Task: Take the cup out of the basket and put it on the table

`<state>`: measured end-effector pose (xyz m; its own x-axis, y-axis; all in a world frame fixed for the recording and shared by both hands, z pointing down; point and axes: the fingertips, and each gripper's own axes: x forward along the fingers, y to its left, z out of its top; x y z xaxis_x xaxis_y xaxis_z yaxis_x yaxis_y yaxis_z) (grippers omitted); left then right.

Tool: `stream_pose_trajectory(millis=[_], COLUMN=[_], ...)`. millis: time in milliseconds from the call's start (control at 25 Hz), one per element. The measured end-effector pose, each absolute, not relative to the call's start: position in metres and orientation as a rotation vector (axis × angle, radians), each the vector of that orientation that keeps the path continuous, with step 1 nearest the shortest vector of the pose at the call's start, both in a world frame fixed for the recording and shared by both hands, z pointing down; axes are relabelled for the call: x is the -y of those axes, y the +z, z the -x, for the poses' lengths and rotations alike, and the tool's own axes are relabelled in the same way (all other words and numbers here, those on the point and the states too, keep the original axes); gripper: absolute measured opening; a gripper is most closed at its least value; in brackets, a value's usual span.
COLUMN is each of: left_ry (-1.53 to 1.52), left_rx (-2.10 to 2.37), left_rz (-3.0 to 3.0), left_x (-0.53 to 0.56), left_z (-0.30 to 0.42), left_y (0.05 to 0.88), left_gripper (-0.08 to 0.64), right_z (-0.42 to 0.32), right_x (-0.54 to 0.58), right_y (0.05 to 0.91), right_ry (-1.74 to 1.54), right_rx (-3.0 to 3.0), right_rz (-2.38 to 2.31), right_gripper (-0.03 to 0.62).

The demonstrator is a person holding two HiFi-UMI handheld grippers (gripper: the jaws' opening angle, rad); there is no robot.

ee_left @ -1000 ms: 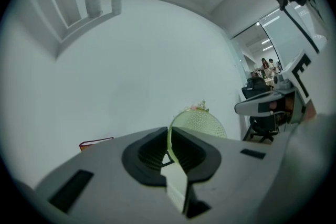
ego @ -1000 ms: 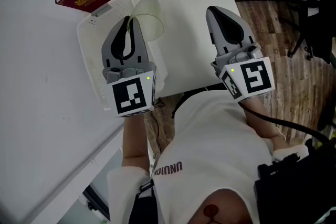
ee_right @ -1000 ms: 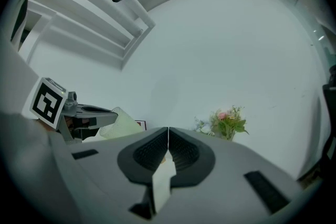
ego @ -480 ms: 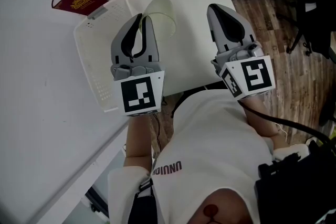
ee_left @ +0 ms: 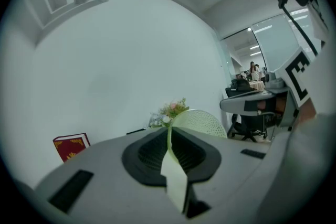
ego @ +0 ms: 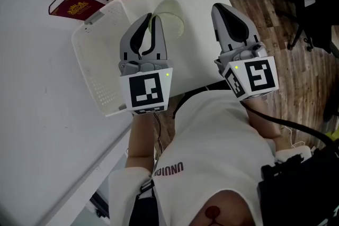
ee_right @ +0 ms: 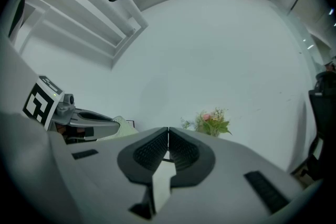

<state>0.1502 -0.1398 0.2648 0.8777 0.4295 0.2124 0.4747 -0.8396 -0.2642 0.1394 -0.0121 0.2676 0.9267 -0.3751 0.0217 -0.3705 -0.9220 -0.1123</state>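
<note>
White counter (ego: 197,45) before us carries a red book (ego: 74,1) and the basket (ego: 95,66). Just right of the basket, our left gripper (ego: 153,19) is clamped on the pale green cup (ego: 174,14) by its wall. Our right gripper (ego: 221,9) has its jaws together, empty.

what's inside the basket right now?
Only bare mesh floor shows in the basket. Its right side is covered by the left claw, so that part can't be checked. The cup appears to be outside it, rim clamped in that claw.
</note>
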Motion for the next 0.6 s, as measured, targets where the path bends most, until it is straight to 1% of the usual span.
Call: stream_pose_trajectory(millis=[600], left_ry=[-0.382], left_rx=[0.814], left_rz=[2.711], left_x=[0.102], left_z=[-0.148], left_y=[0.302], left_gripper=[0.034], right_z=[-0.133], right_x=[-0.009], right_y=[0.271], right_ry=[-0.085], right_rx=[-0.491], right_rz=[2.987], right_gripper=[0.02])
